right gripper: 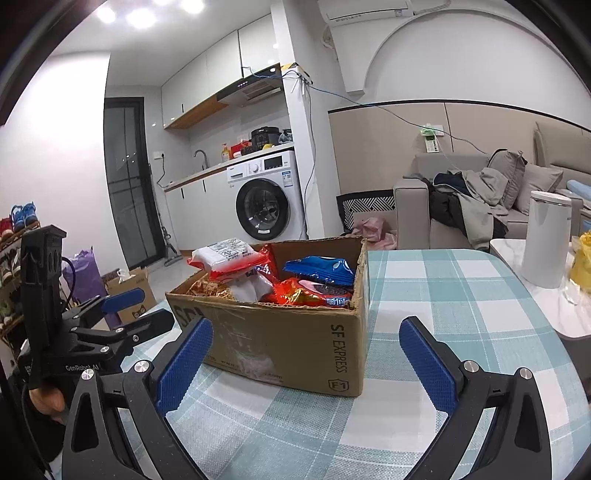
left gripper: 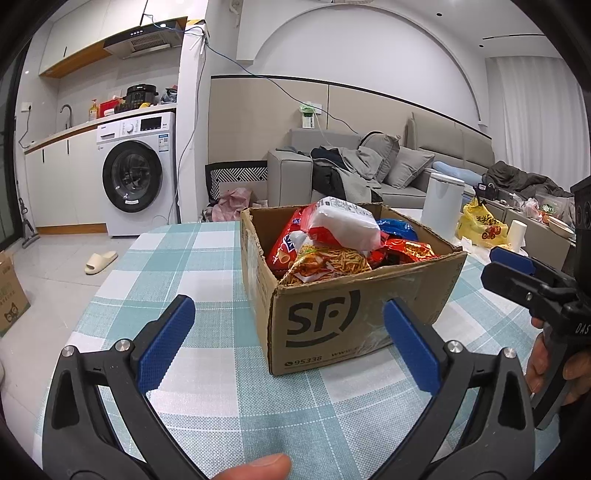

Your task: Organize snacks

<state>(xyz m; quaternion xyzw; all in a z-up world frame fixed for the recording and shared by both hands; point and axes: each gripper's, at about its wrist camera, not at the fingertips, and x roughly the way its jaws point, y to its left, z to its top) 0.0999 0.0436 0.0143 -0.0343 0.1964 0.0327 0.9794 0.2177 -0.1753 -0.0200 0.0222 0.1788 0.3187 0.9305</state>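
Left wrist view, snack-filled cardboard box [left gripper: 354, 317] just ahead of both tools, left tool [left gripper: 288, 339] and right tool [right gripper: 306, 354] wide open, empty.

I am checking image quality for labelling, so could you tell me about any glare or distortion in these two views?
Left wrist view: even light, fisheye bends the sofa and walls. Right wrist view: ceiling lights flare white top left; the cardboard box stays sharp.

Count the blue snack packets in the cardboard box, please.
1: a blue packet lies at the far right side of the cardboard box, above the red packets. More may be hidden under the pile.
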